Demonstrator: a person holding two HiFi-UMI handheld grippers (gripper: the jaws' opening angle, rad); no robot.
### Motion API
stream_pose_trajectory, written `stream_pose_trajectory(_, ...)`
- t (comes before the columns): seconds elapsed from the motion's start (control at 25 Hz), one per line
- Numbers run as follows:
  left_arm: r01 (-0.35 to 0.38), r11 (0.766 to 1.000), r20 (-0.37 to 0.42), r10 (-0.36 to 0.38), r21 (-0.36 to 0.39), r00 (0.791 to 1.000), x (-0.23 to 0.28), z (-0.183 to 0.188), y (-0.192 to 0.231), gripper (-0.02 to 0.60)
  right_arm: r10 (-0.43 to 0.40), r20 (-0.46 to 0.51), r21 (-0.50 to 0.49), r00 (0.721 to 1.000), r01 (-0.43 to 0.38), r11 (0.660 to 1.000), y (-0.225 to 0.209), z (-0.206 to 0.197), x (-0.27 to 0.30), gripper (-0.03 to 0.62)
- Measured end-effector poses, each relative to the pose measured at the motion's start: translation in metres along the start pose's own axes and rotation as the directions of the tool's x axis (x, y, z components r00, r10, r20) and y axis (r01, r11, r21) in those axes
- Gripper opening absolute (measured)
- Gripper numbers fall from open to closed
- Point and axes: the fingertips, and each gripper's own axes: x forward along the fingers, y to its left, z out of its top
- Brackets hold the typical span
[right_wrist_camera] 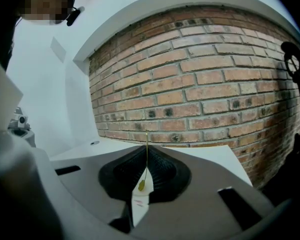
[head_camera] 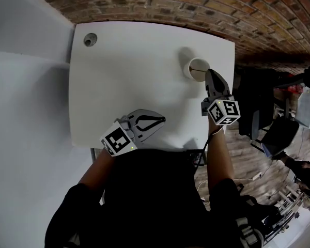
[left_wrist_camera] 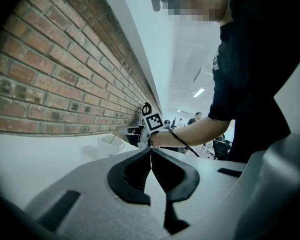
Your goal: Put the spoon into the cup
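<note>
A white cup (head_camera: 198, 69) stands near the table's far right edge; in the left gripper view the cup (left_wrist_camera: 110, 143) sits in front of the brick wall. My right gripper (head_camera: 211, 75) hovers just at the cup's near side. It is shut on a thin golden spoon (right_wrist_camera: 146, 156), whose slim end sticks up beyond the tips of my right gripper (right_wrist_camera: 147, 151) and whose small bowl hangs between the jaws. The cup is hidden in the right gripper view. My left gripper (head_camera: 162, 120) rests low over the table's near edge, shut with nothing in it, tips (left_wrist_camera: 150, 151) touching.
The white table (head_camera: 129, 76) has a round cable hole (head_camera: 90, 39) at its far left corner. A brick wall (right_wrist_camera: 200, 94) runs along the far edge. Dark office chairs (head_camera: 271, 130) and clutter stand beyond the table's right side.
</note>
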Motion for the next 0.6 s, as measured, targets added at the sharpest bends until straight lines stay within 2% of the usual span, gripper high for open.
stream_pose_trajectory(0.24,0.002,1.0,0.002,-0.002,-0.001,1.0,0.0,0.0,0.0,0.018,-0.015,-0.008,-0.007,1.0,0.015,1.0,-0.004,-0.004,0.001,0.014)
stream_pose_trajectory(0.6,0.003,1.0,0.002,-0.003,-0.007,1.0,0.0,-0.001,0.0,0.017,-0.132,-0.045,-0.066,0.99,0.129,0.989,-0.025,-0.014,-0.005,0.051)
